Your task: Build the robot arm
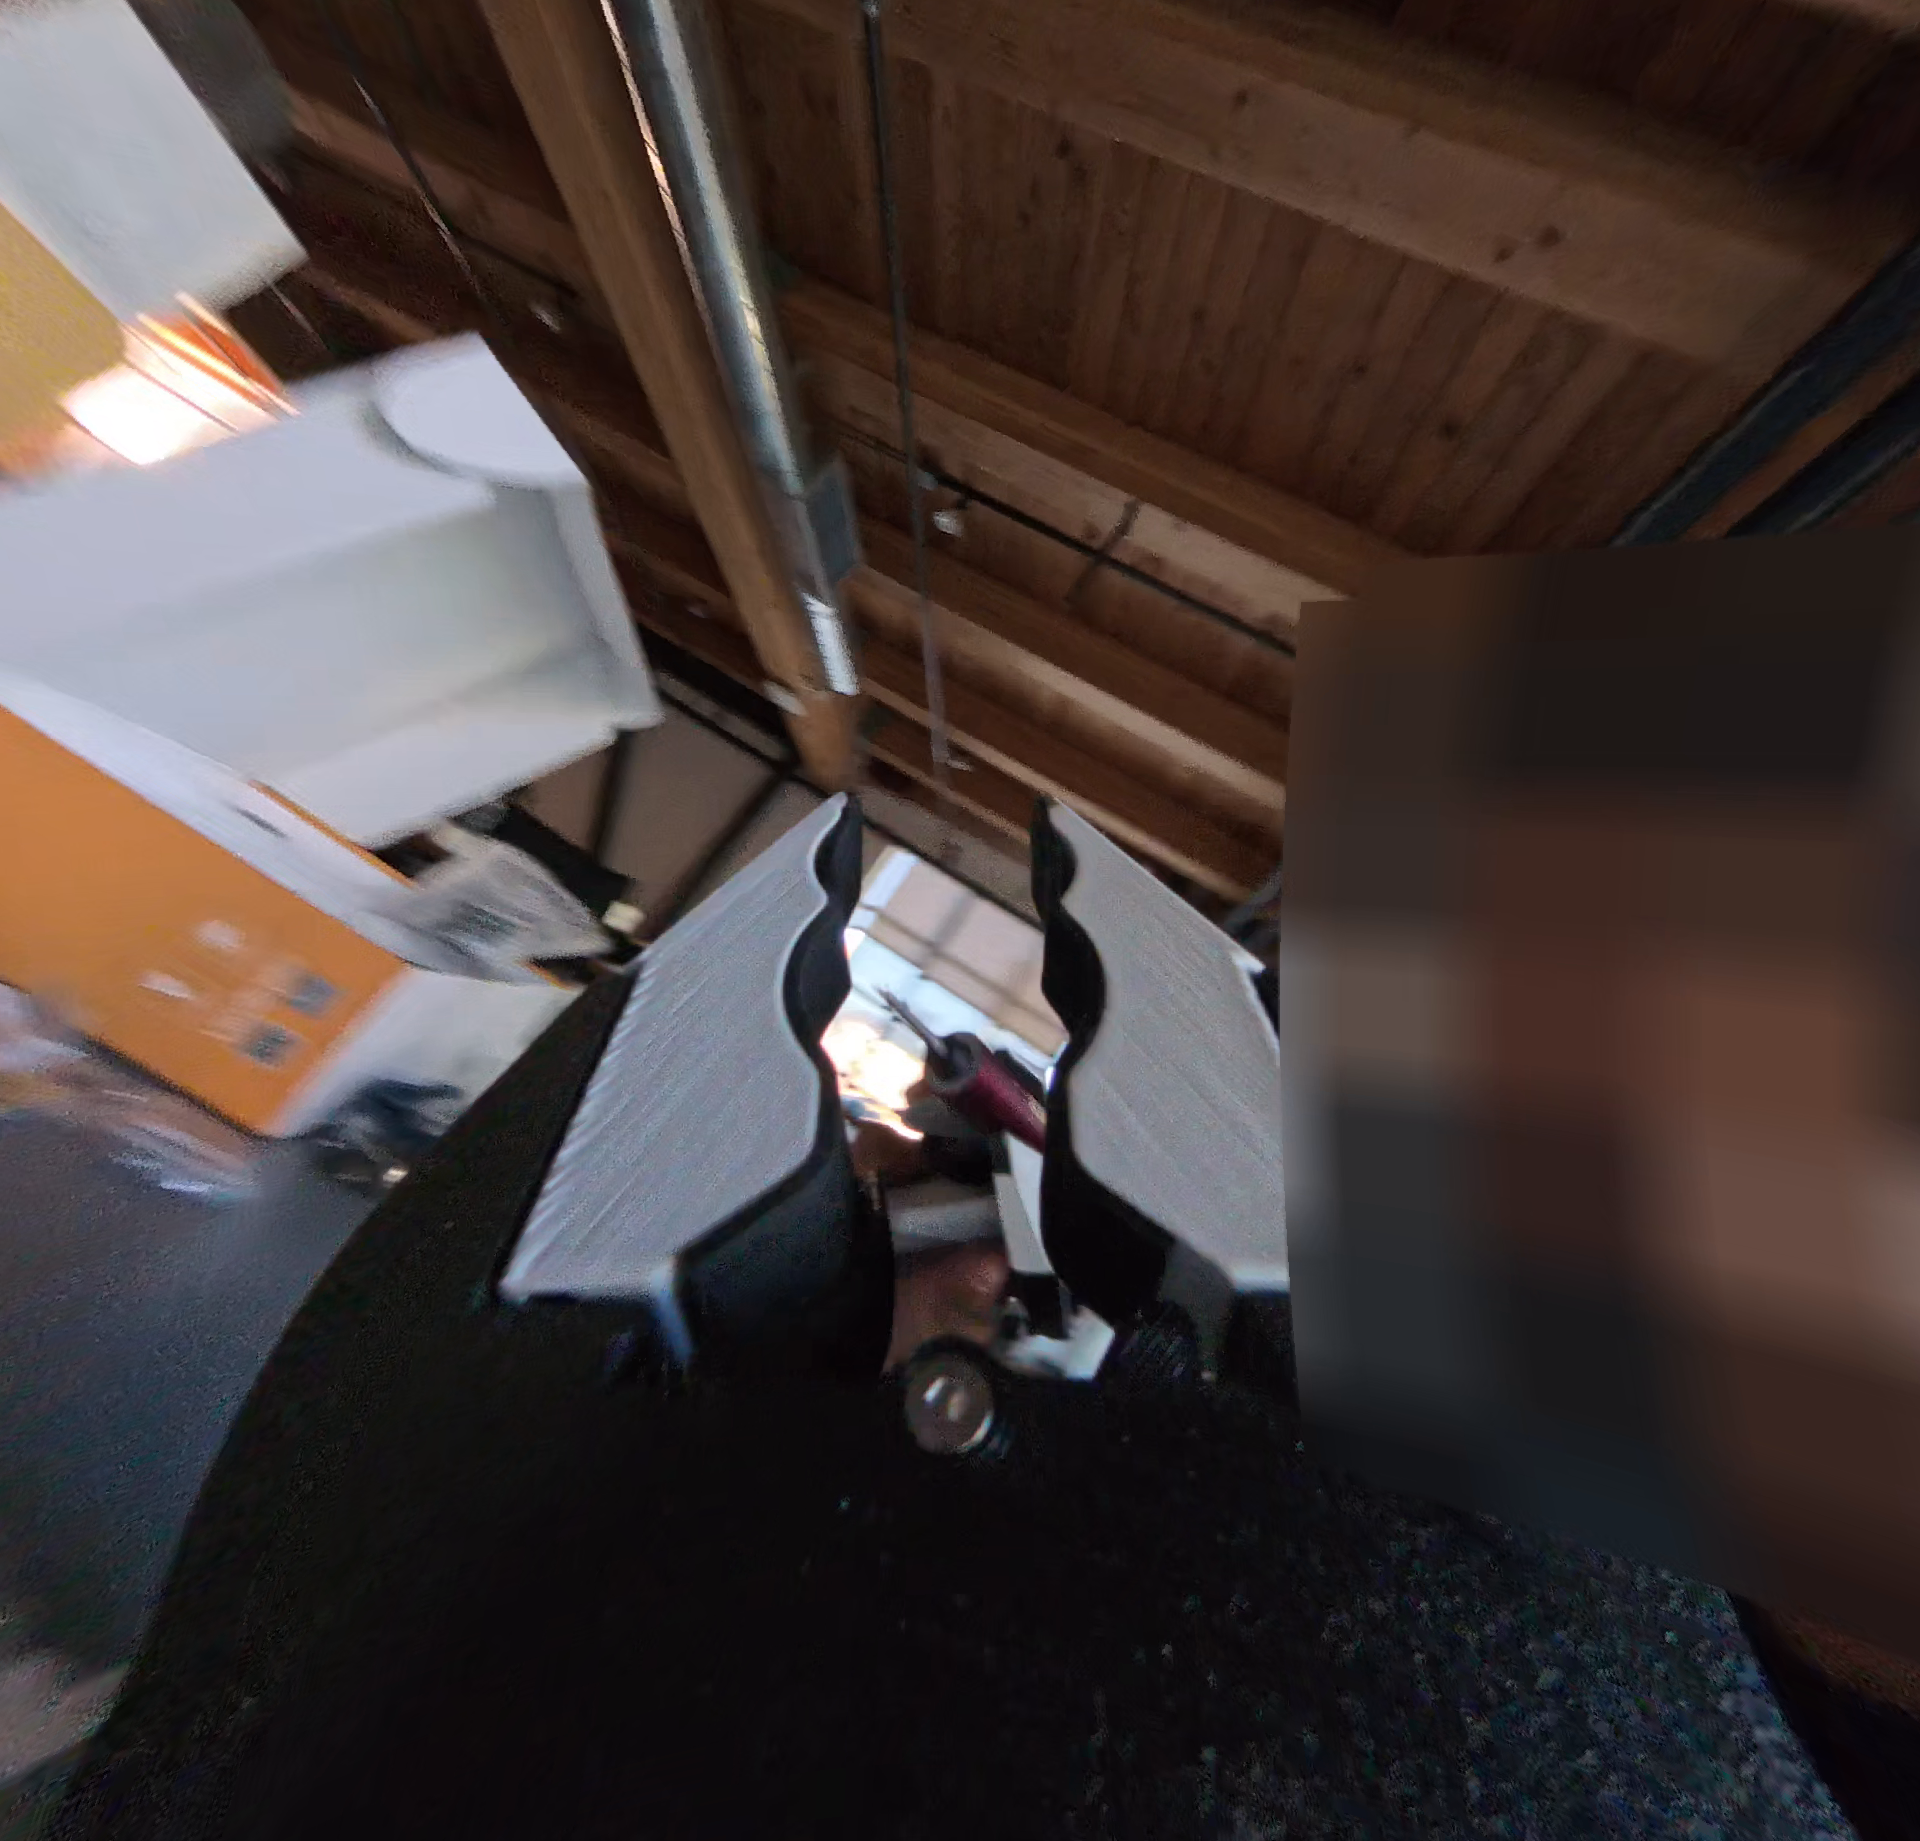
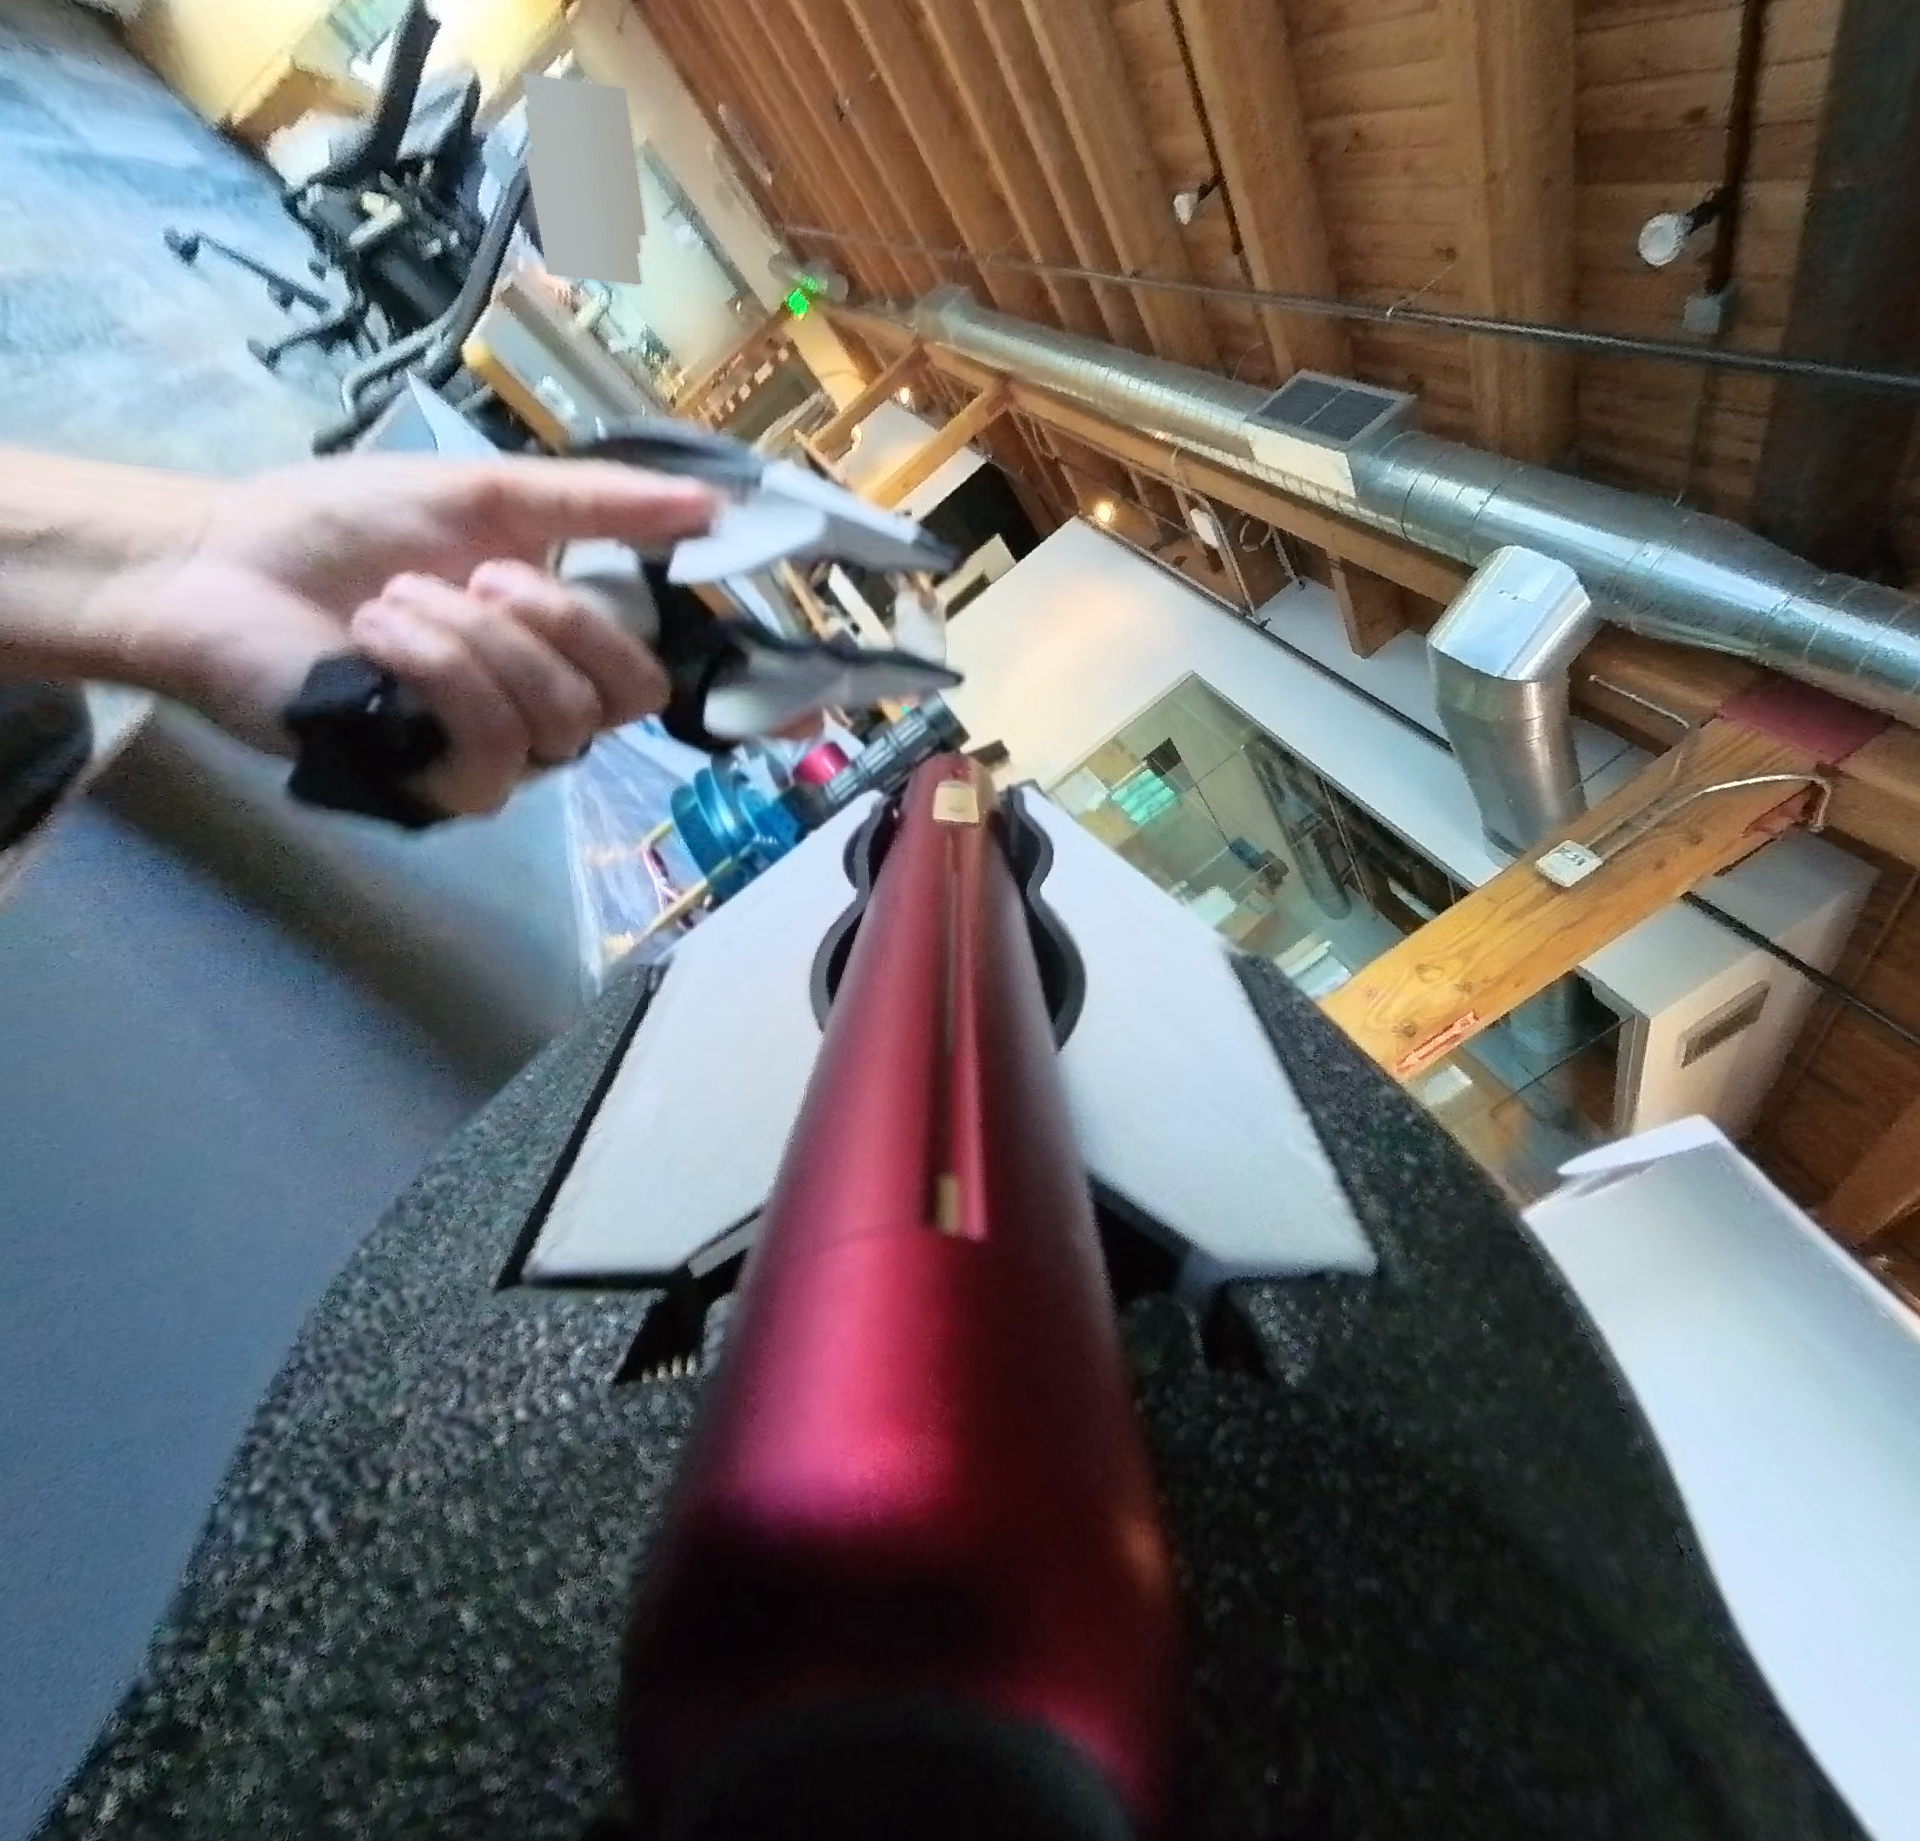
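My right gripper (image 2: 951,804) is shut on a dark red metal cylinder-shaped tool (image 2: 935,1168) that runs lengthwise between its white fingers; the tool's black knurled front end (image 2: 914,742) sticks out past the fingertips. My left gripper (image 1: 945,815) is open and empty, tilted up toward the wooden ceiling (image 1: 1247,285). Through its jaws the red tool (image 1: 987,1074) shows farther off, with a thin bit at its tip. In the right wrist view the left gripper (image 2: 940,612) is held by a hand (image 2: 364,586), its open jaws just up and left of the tool's front end.
A silver duct (image 2: 1507,482) and a metal pipe (image 1: 717,264) run under the ceiling beams. White cabinets (image 1: 312,565), an orange wall (image 1: 125,918), black office chairs (image 2: 395,181), a blue object (image 2: 727,815) and grey floor (image 2: 208,1064) lie around. A blurred patch covers the right of the left wrist view.
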